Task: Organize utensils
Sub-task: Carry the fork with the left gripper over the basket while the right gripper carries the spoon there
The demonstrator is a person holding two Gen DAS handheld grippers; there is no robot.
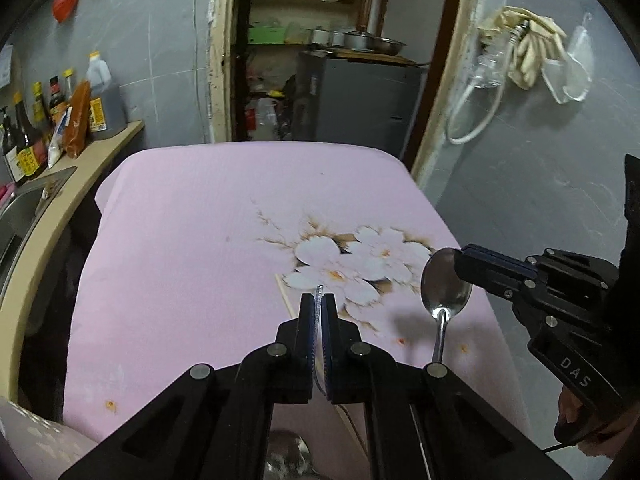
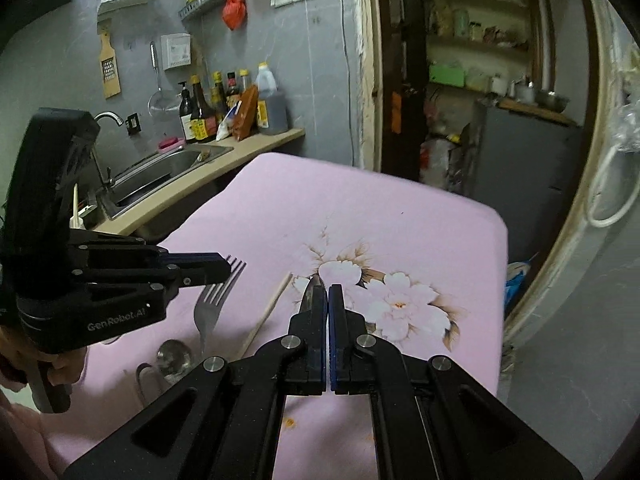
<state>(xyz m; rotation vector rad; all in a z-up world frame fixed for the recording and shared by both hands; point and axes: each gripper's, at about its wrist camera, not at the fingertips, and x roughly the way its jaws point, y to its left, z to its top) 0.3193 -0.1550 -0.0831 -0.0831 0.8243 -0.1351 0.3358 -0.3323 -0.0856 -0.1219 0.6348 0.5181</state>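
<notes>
Both grippers clenched, lifted over the pink tablecloth (image 2: 360, 208). Left gripper (image 2: 224, 270) pinches a fork (image 2: 216, 300); right gripper (image 1: 460, 266) nips a spoon (image 1: 444, 288) by its bowl. I worry that slick bowl could slip free.

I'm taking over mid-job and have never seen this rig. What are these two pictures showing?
No robot arm here: a person holds a handheld gripper in each hand, each carrying a camera looking along its fingers. The left gripper, seen from its own camera, is shut on a fork. The right gripper, seen from its own camera, is shut on a spoon. Each camera also catches the other gripper. Below is a table under a pink cloth, with a chopstick and a glass on it.
</notes>
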